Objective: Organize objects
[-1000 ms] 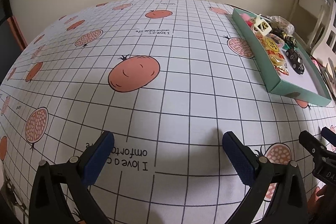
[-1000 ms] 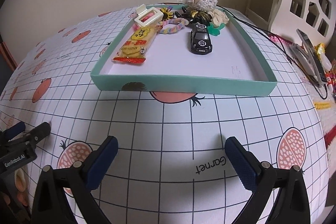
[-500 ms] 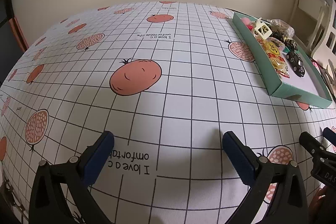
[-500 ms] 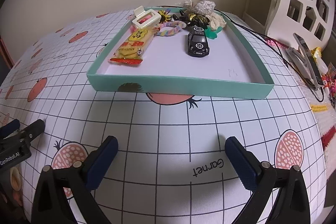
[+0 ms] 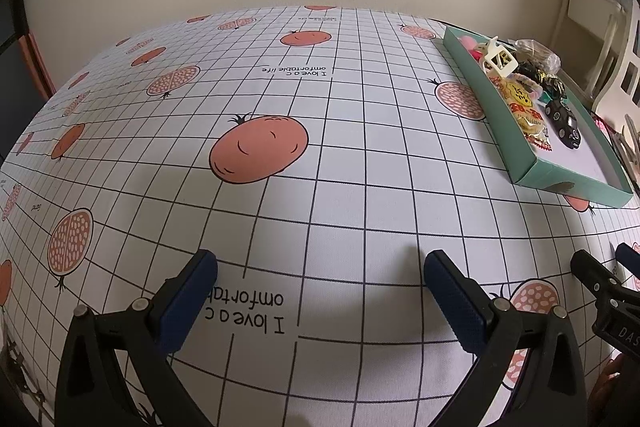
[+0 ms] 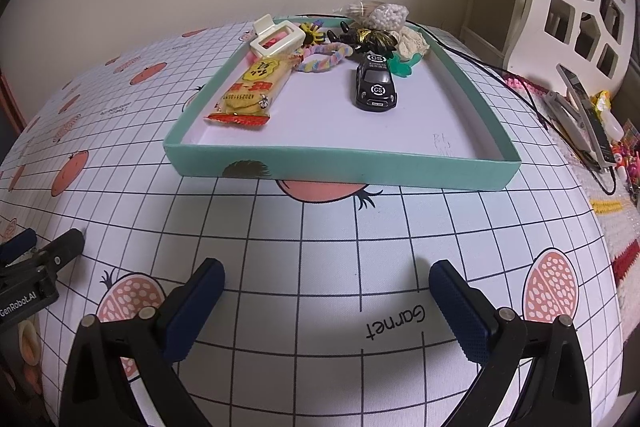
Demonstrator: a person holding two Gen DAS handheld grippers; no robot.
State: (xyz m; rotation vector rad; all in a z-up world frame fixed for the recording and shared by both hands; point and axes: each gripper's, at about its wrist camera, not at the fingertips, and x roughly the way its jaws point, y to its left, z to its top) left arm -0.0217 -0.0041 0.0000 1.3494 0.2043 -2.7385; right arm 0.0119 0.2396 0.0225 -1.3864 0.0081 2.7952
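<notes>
The teal tray (image 6: pixel 344 169) sits on the table (image 6: pixel 320 247), on a grid-and-fruit cloth, just beyond the right gripper (image 6: pixel 326 301). Its contents crowd the far end: a yellow snack packet (image 6: pixel 250 91) along the left wall, a cream hair claw clip (image 6: pixel 276 37) at the far-left corner, a pastel twisted hair tie (image 6: pixel 322 57) beside it, and a black toy car (image 6: pixel 376 85) near the middle with a green piece half hidden behind it. Dark wrapped pieces and 2 small bags of pale bits lie at the far wall; whether the bags rest inside or on the rim I cannot tell. The near half of the tray is bare.

Both sets of fingers are spread wide and hold nothing. The left gripper (image 5: pixel 320 297) hangs over bare cloth, with the tray (image 5: pixel 568 183) far to its right.

This fits either a sorting still to come, or items already gathered with both grippers drawn clear. If something inside is to be picked up, the car stands clear on all sides and offers 2 firm flanks to pinch. The packet lies flat and slick, so take it by an edge. Keep the fingers above the near wall on the way in, so the light tray is not shoved.
</notes>
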